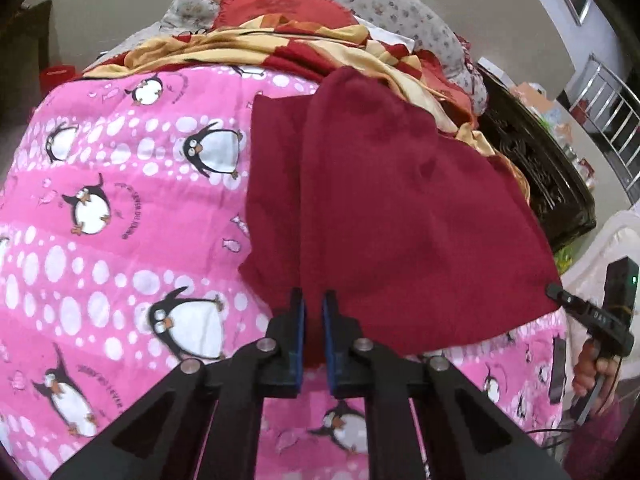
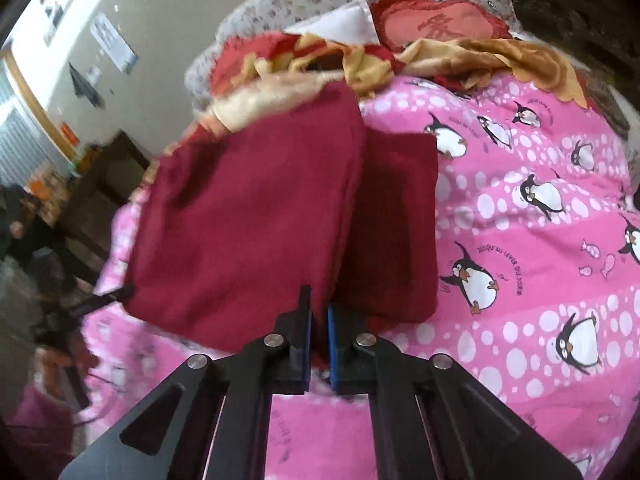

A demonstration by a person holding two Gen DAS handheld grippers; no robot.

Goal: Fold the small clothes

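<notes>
Maroon cloth (image 1: 400, 200) held lifted over pink penguin quilt (image 1: 120, 208), pinched at near edge by left gripper (image 1: 313, 312); opposite corner pinched by right gripper (image 2: 318, 312). Second maroon layer lies flat on quilt beneath. Red-yellow fabric pile (image 1: 280, 46) heaped at quilt's far edge, floral pillow (image 1: 392, 4) behind. Dark carved furniture (image 1: 532, 168) seen beside bed. Left part of right view blurred.

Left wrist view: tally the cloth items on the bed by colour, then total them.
Dark red garment, held up by both grippers: 1
Pink penguin-print quilt: 1
Red-and-yellow cloth, bunched behind: 1
Red cushion: 1
Grey floral pillow: 1
Total: 5
</notes>
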